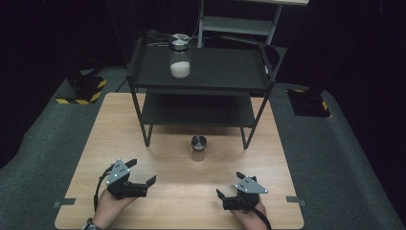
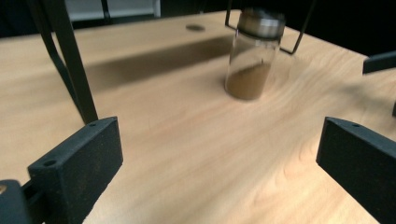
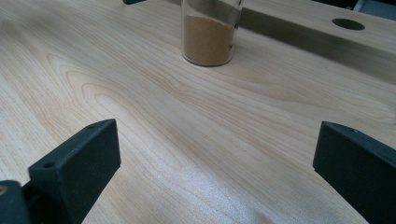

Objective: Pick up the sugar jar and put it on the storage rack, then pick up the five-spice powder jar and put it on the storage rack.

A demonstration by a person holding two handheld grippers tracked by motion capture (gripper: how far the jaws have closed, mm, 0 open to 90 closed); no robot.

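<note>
A metal-lidded glass jar of brown powder [image 1: 198, 148] was seen on the wooden surface [image 1: 95, 153]; a similar jar of white grains [image 1: 180, 56] on the black shelf rack [image 1: 215, 72]. Left tongs [image 1: 142, 171] and right tongs [image 1: 230, 184] were held open, empty.

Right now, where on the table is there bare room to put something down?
Bare wood lies between the left tool and right tool, and on both sides of the brown jar. The rack's top shelf is free right of the white jar. Tightest spot: between the brown jar and the rack's front legs.
</note>
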